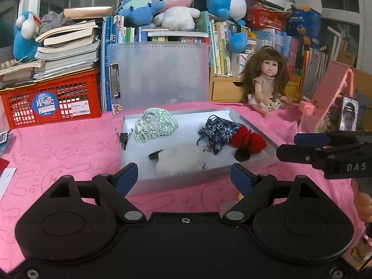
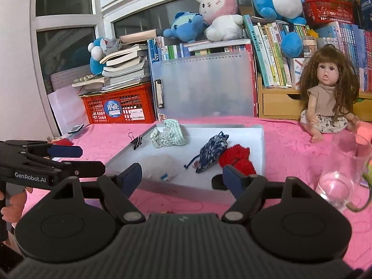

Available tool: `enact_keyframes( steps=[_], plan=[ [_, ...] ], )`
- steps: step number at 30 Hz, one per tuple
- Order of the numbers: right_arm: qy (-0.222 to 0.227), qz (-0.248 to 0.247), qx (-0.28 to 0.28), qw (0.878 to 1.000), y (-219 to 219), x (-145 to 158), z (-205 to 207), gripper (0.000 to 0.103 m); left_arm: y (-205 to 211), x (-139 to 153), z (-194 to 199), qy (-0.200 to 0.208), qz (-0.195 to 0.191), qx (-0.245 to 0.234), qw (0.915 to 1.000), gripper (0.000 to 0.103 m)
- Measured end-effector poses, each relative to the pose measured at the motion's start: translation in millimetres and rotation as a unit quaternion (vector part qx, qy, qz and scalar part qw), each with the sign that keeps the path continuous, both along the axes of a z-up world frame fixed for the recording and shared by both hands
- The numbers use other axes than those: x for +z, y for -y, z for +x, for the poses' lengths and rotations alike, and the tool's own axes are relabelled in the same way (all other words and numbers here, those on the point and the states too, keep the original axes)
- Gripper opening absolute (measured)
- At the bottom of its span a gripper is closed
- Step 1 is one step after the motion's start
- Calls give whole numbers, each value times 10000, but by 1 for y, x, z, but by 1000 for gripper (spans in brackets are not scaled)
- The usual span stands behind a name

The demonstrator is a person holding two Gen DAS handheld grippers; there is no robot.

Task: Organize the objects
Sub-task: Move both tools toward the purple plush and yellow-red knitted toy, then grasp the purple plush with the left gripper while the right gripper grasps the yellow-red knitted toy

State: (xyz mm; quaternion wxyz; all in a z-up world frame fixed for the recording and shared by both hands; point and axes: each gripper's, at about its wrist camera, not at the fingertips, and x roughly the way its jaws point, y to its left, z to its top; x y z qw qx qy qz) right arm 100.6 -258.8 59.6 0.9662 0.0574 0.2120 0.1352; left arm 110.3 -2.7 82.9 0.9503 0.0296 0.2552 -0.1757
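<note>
Lying long-side across, the white tray (image 1: 130, 125) fronts left gripper (image 1: 183, 174) and right gripper (image 2: 182, 173); fingers wide, empty.

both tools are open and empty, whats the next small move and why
Probably ease the right tool forward and down toward the red knit piece at the near right of the white tray. Both it and the left tool hold nothing, and that piece lies closest ahead of the right one, beside the blue pouch.

Even indoor light, dark windows, soft focus, fisheye bending, dark corner vignette
</note>
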Motion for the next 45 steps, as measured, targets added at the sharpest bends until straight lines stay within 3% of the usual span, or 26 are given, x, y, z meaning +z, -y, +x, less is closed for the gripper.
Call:
enact_keyframes(
  steps=[11, 20, 29, 41, 45],
  plan=[
    [-191, 40, 70, 9998, -8, -17, -17, 87, -17, -17, -38, 54, 167, -31, 9998, 89],
    [-340, -341, 264, 9985, -29, -32, -22, 87, -17, -39, -49, -150, 157, -159, 9996, 88],
    [-455, -486, 302, 9973, -33, -40, -22, 87, -13, -50, -47, -238, 110, -213, 9994, 80],
    [-500, -677, 277, 9961, -36, -46, -22, 86, -6, -61, -36, -301, 189, -217, 9991, 80],
    [-504, -676, 298, 9960, -36, -46, -22, 81, -5, -64, -35, -305, 188, -206, 9991, 80]
  ],
)
